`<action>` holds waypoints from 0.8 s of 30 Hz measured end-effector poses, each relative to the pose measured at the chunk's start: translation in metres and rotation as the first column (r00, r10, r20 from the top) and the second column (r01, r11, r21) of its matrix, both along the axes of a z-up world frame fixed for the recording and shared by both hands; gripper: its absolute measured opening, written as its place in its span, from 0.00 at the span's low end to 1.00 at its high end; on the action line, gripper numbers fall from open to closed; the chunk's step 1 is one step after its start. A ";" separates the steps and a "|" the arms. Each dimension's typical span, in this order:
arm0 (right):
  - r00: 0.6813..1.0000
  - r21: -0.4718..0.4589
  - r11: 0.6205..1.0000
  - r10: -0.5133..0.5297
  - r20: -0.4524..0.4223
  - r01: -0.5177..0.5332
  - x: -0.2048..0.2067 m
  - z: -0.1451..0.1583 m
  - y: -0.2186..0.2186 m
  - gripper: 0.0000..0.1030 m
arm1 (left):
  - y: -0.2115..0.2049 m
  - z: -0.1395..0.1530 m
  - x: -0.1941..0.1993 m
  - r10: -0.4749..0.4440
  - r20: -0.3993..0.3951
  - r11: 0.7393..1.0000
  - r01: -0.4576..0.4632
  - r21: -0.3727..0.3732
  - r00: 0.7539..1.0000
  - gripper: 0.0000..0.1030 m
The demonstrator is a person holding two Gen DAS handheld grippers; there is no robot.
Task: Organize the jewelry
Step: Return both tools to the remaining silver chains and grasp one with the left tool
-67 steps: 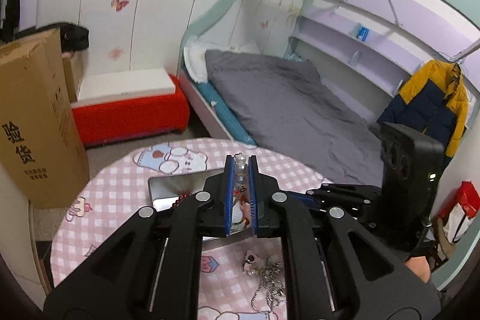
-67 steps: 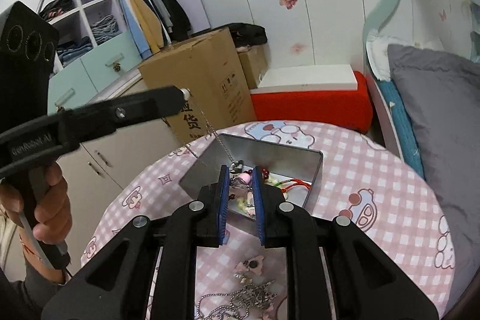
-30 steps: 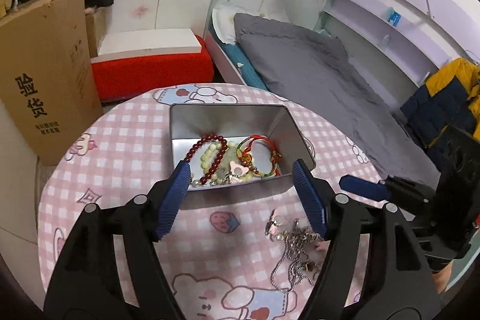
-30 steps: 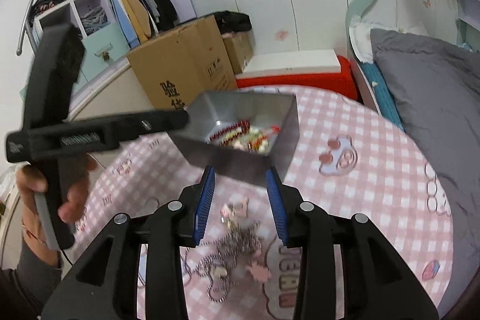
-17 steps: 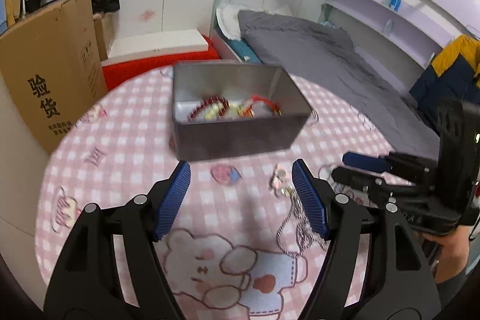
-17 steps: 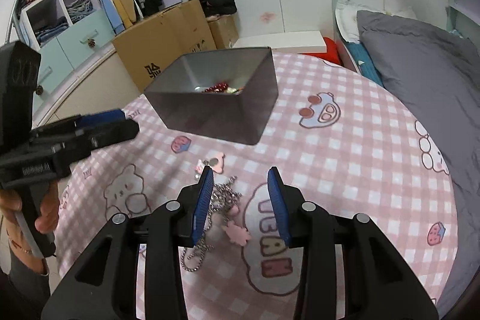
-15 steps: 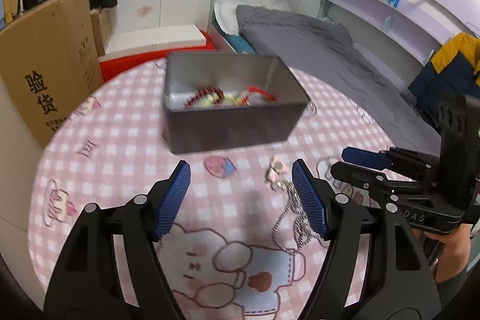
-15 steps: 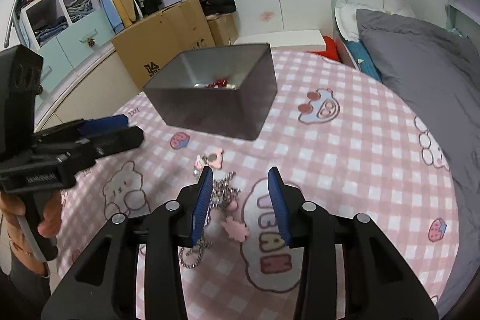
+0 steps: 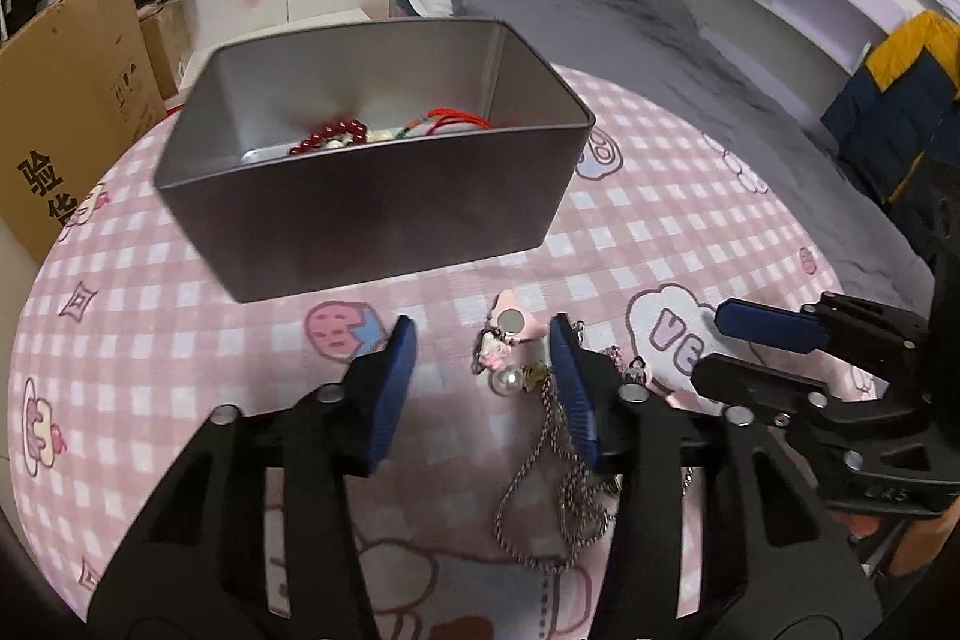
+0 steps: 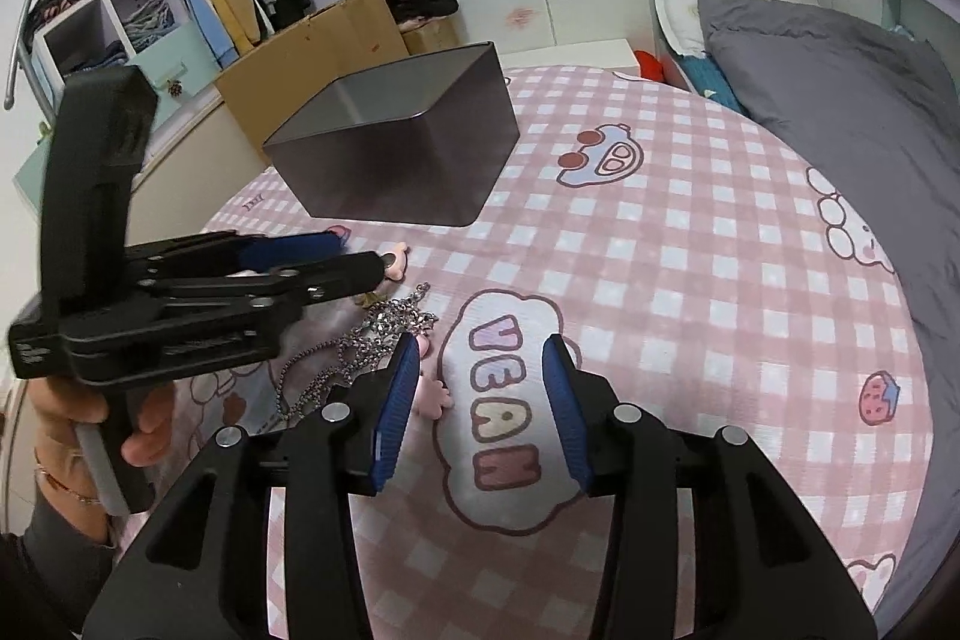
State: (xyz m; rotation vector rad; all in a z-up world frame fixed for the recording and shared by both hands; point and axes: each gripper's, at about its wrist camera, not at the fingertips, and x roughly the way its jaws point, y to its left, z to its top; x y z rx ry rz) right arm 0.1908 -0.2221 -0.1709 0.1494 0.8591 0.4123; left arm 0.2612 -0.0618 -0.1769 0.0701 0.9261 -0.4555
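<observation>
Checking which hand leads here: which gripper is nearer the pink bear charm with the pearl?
Left. The left gripper nearly straddles the pink bear charm; the right gripper hovers off to its side.

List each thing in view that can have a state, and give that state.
left gripper: open, empty, low over the chains.
right gripper: open, empty.
metal tin: upright, lidless, holding bracelets.
bead bracelets: inside the tin.
silver chains: tangled heap on the tablecloth.
pink charm: lying beside the chains.
</observation>
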 end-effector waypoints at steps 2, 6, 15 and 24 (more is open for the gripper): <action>1.000 0.001 1.000 0.004 0.004 -0.004 0.001 0.001 0.000 0.39 | -0.004 -0.002 0.001 -0.007 -0.001 1.000 0.007 0.010 1.000 0.37; 1.000 0.008 1.000 0.011 0.005 -0.011 0.002 0.003 0.000 0.40 | -0.010 -0.003 0.000 -0.036 0.017 0.999 0.035 0.040 0.999 0.17; 1.000 -0.023 1.000 0.021 0.008 -0.021 -0.003 0.005 0.003 0.41 | 0.016 0.000 -0.005 -0.007 0.004 1.000 0.007 0.013 1.000 0.12; 0.993 -0.226 0.969 0.113 0.021 -0.105 -0.010 0.004 0.038 0.40 | 0.060 0.015 -0.017 0.049 -0.005 0.997 -0.049 -0.065 0.999 0.12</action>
